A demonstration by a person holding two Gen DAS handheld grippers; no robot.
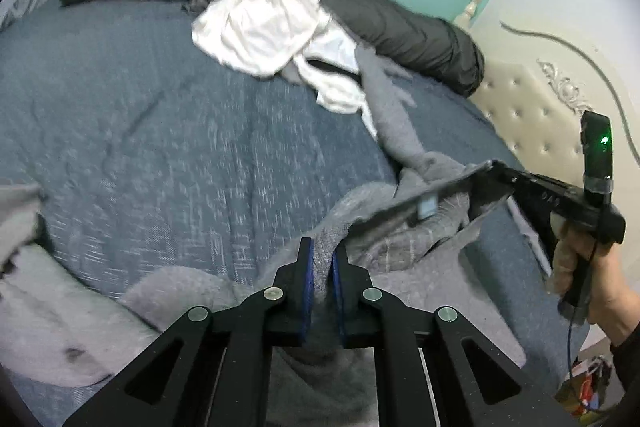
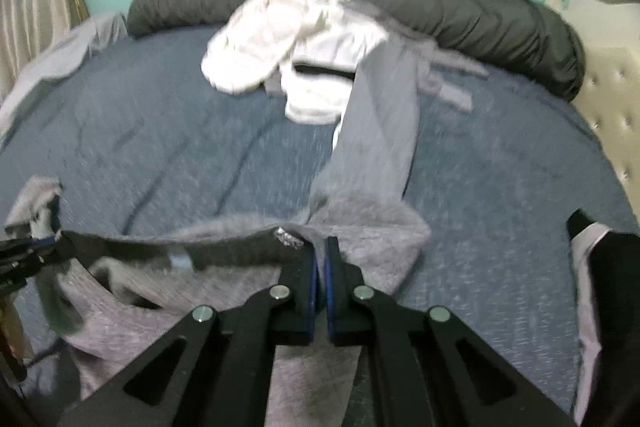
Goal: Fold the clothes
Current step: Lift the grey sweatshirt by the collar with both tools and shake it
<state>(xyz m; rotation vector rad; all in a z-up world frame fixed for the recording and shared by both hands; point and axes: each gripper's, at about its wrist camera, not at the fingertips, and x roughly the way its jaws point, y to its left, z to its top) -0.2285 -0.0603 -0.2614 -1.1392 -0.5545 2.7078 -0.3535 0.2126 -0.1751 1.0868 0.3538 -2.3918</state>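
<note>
While spread over blue quilt (image 1: 160, 131), fuzzy grey garment (image 2: 372, 155) pinched by both hand-held grippers (image 1: 322, 259) (image 2: 321, 255).

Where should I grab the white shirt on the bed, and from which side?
Take the white shirt by its near loose edge, coming from the open blue bedspread side. It is crumpled with that edge lying free, while its far side leans against the dark rolled blanket and grey trousers overlap the neighbouring whites.

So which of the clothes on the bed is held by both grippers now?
The grey knit garment nearest the cameras: the left gripper and right gripper both pinch its edge. The white clothes lie untouched by the dark duvet.
</note>
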